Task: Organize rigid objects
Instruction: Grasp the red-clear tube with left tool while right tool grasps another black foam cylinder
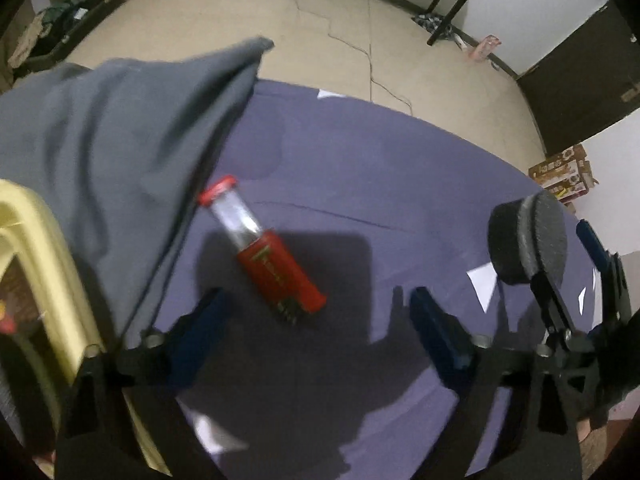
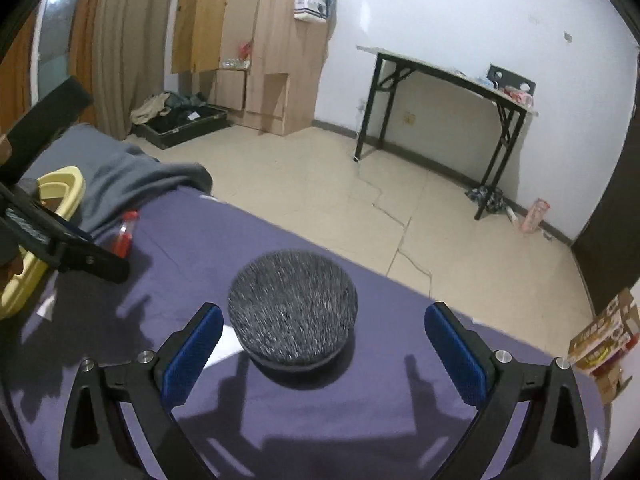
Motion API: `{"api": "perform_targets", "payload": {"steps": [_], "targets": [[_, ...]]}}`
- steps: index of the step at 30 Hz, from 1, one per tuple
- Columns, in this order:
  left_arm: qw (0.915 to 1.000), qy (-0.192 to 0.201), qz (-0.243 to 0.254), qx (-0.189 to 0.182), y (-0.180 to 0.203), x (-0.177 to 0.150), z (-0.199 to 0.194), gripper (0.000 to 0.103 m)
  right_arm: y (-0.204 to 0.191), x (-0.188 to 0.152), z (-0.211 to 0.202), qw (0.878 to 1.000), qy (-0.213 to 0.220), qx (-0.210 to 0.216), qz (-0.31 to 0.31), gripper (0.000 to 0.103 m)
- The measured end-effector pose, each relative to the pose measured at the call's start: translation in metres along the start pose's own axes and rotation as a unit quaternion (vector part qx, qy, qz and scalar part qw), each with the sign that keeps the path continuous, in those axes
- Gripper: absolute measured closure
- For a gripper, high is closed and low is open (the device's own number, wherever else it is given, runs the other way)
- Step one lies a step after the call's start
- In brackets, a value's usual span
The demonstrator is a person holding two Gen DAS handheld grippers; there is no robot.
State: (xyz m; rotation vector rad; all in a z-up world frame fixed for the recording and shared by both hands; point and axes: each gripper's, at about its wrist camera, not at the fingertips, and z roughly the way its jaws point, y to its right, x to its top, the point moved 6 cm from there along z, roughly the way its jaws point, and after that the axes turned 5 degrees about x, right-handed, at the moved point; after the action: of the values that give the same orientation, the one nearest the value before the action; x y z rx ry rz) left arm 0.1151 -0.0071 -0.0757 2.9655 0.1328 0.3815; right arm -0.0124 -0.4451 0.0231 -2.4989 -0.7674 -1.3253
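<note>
A red bottle with a clear neck and red cap (image 1: 264, 248) lies on the purple cloth, just ahead of my open left gripper (image 1: 316, 312), between its blue fingers. It also shows small in the right wrist view (image 2: 124, 232). A round grey speaker puck (image 2: 292, 308) sits on the cloth between the blue fingers of my open right gripper (image 2: 320, 340), not touched. It also shows in the left wrist view (image 1: 528, 240), with the right gripper around it. A yellow basket (image 1: 44, 264) stands at the left.
A grey garment (image 1: 120, 152) lies draped beside the yellow basket (image 2: 60, 188). The purple-covered table (image 2: 280, 420) ends ahead, with floor beyond. White paper scraps (image 1: 484, 280) lie on the cloth. A black folding table (image 2: 444, 72) stands by the far wall.
</note>
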Motion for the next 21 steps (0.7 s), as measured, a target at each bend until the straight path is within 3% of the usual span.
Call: {"api": "perform_targets", "payload": {"steps": [2, 4, 6, 8, 11, 13, 15, 21], "targets": [[1.0, -0.006, -0.001, -0.005, -0.001, 0.002, 0.01, 0.018, -0.004, -0.002, 0.01, 1.0, 0.001, 0.0, 0.01, 0.0], [1.0, 0.003, -0.001, -0.006, -0.004, 0.004, 0.013, 0.026, -0.008, 0.001, 0.017, 1.0, 0.012, 0.004, 0.01, 0.0], [0.9997, 0.018, 0.008, -0.014, -0.004, 0.004, 0.009, 0.063, -0.007, -0.001, 0.022, 1.0, 0.022, 0.004, 0.001, 0.0], [0.9989, 0.036, 0.029, -0.003, -0.007, -0.001, 0.002, 0.077, -0.01, -0.006, 0.028, 1.0, 0.02, 0.004, -0.007, 0.001], [0.9964, 0.048, 0.068, -0.017, -0.003, -0.013, -0.002, 0.078, -0.008, -0.006, 0.033, 1.0, 0.025, -0.006, -0.001, 0.002], [0.9948, 0.056, 0.083, -0.021, -0.001, -0.022, -0.004, 0.077, -0.007, -0.006, 0.037, 1.0, 0.028, -0.002, 0.005, 0.009], [0.9933, 0.058, 0.097, -0.022, 0.002, -0.03, -0.004, 0.077, -0.006, -0.008, 0.039, 1.0, 0.027, 0.005, 0.011, 0.034], [0.9932, 0.059, 0.098, -0.022, 0.001, -0.02, 0.001, 0.078, 0.003, -0.015, 0.034, 0.999, 0.034, 0.012, 0.021, 0.035]]}}
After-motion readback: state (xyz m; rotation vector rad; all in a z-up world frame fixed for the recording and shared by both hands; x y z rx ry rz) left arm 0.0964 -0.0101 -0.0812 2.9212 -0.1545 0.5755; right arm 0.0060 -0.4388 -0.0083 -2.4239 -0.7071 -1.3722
